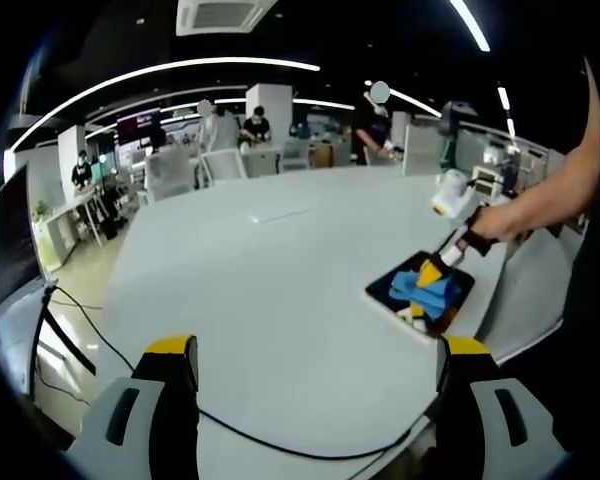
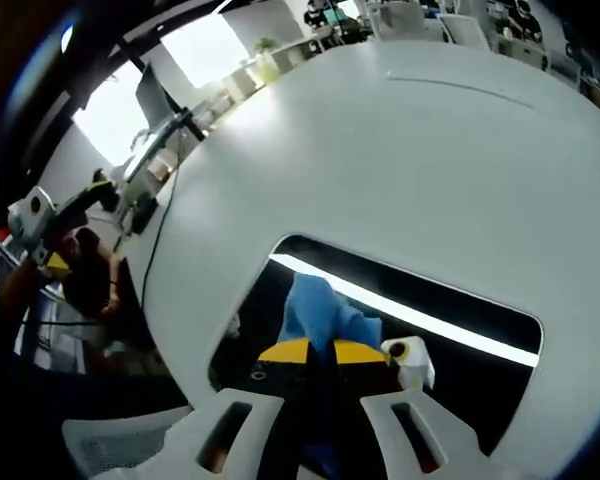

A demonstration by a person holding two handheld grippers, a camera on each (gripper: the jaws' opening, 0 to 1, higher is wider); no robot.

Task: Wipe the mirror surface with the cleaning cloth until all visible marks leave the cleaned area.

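Your right hand-held gripper was clenched on the blue cloth, pressing it onto the mirror, which lay flat near the edge of the white counter. Your left hand-held gripper hung released above the counter, well apart from the mirror.

- The cloth is blue.
- The mirror looks dark, crossed by a white light streak.
- The table is white.
- The right gripper has yellow tips.
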